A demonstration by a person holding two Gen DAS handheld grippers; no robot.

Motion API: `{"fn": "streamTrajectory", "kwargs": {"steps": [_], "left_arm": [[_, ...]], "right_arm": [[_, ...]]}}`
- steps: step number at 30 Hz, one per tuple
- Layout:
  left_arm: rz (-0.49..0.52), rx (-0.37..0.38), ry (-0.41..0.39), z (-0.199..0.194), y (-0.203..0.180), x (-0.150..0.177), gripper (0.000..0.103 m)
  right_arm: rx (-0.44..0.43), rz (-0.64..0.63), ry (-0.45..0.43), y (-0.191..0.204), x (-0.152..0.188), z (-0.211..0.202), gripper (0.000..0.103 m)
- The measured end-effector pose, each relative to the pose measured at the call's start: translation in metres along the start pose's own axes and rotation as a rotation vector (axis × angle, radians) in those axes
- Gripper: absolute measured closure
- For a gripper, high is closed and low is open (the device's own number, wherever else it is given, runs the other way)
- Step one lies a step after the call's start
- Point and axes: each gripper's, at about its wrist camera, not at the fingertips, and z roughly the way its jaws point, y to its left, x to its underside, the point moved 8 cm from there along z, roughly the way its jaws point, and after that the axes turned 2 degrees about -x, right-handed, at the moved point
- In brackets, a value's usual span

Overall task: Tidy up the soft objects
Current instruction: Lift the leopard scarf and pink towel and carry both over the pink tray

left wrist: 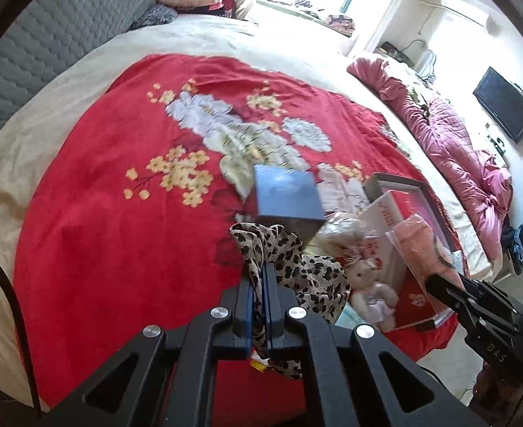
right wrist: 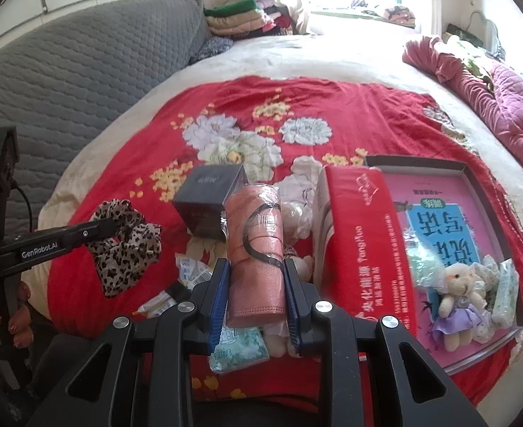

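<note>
Mid-task — left gripper clenched on the crumpled leopard-print fabric scarf, right gripper grasping the pink plastic-wrapped cloth roll, both above the red floral blanket. Small plush bear in purple dress already lies in the open shallow box — packets and another plush left.

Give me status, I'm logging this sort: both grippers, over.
Left gripper shut on leopard scarf. Right gripper shut on pink wrapped pack. Both clear of the bedspread; dark box ahead.
</note>
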Motion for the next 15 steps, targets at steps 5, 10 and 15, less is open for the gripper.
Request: {"fn": "streamTrajectory", "kwargs": {"steps": [5,10,15], "left_arm": [[0.042,0.000,-0.014,-0.015,-0.023,-0.001,0.098],[0.083,0.003,-0.027,-0.027,-0.047,0.000,0.098],[0.124,0.014,-0.059,-0.041,-0.070,-0.006,0.098]], "right_arm": [[0.000,0.008,-0.033,-0.004,-0.005,-0.018,0.074],[0.008,0.018,-0.071,-0.010,-0.009,-0.037,0.074],[0.021,0.040,-0.103,-0.021,-0.011,-0.054,0.074]]}}
